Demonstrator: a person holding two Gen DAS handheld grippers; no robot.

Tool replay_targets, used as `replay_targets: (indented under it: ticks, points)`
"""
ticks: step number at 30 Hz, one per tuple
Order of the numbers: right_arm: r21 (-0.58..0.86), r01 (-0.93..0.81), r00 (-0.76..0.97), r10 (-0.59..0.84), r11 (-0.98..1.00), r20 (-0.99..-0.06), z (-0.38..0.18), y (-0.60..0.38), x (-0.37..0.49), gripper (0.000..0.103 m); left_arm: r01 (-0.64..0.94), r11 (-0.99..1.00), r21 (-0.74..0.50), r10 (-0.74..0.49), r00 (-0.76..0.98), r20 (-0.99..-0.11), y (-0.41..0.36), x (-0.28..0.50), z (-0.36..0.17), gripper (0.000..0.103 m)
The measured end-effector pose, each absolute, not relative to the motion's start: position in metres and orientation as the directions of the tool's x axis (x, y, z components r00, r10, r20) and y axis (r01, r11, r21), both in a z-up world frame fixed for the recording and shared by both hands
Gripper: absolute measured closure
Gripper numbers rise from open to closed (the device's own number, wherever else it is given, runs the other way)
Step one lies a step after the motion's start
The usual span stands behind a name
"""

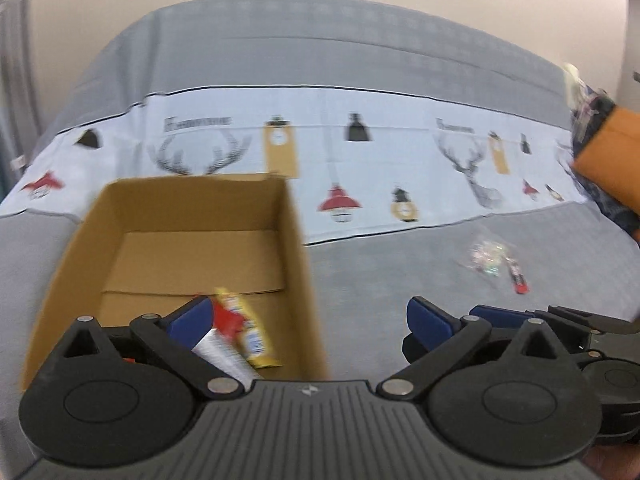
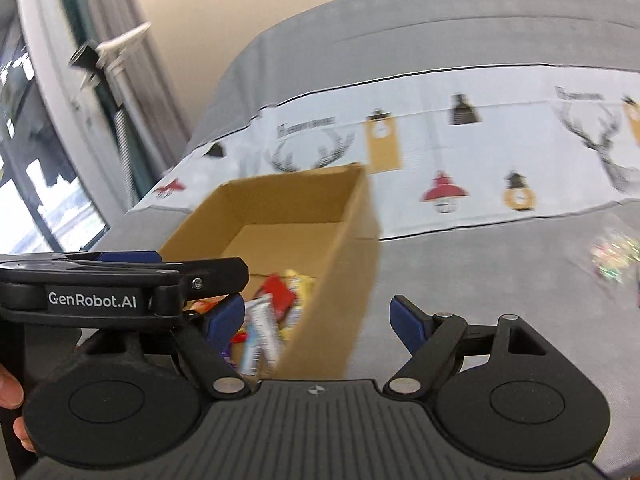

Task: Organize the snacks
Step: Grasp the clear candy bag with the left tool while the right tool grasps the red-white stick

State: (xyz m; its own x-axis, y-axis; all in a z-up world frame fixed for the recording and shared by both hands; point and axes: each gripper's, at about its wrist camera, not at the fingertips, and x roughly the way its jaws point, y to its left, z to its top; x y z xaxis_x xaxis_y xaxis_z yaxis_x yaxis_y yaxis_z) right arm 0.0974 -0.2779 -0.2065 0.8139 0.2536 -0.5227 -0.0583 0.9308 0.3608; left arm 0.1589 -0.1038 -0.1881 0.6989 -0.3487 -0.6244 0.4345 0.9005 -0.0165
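Both claws gape wide, holding nothing: the left gripper (image 1: 308, 320) and right gripper (image 2: 318, 320) straddle the right wall of the open brown cardboard box (image 1: 296, 240). A careless swing could knock that wall. The clear crinkly snack packet (image 1: 490, 258) lies ahead, right of both, well apart.

Box (image 1: 192, 216) sits left on the bed (image 1: 360, 280), snack packets (image 1: 236, 332) inside; loose packet (image 1: 490, 260) lies right.

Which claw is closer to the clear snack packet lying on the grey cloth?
Right claw, probably. The clear snack packet lies ahead to its right; the left claw sits farther left, partly over the brown cardboard box.
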Motion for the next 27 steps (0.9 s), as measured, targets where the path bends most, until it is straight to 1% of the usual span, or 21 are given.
replay_targets:
  ticks: [7,12,16,19,23,27]
  points:
    - [0.418,0.053,0.839,0.187,0.907,-0.511,-0.230,-0.353,0.075,0.022,0.515,0.857,0.016,-0.385,0.661,-0.644,-0.185,0.155,-0.205,0.000]
    - [0.433,0.126,0.836,0.139,0.893,-0.530,-0.251,-0.402,0.068,0.022,0.554,0.833,0.006,-0.409,0.623,-0.667,-0.240,0.165,-0.227,0.000]
    - [0.397,0.169,0.837,0.082,0.902,-0.541,-0.264,-0.438,0.068,0.022,0.593,0.805,0.007,-0.423,0.583,-0.694,-0.285,0.181,-0.249,0.000]
    - [0.316,0.205,0.827,0.009,0.926,-0.562,-0.278,-0.461,0.073,0.022,0.618,0.786,-0.014,-0.439,0.543,-0.716,-0.316,0.195,-0.272,0.000]
    - [0.273,0.242,0.807,-0.037,0.931,-0.590,-0.293,-0.496,0.082,0.022,0.640,0.764,-0.080,-0.492,0.499,-0.713,-0.350,0.216,-0.299,0.000]
    - [0.198,0.249,0.793,-0.082,0.948,-0.604,-0.304,-0.530,0.097,0.022,0.683,0.727,-0.068,-0.521,0.485,-0.703,-0.389,0.239,-0.319,0.000]
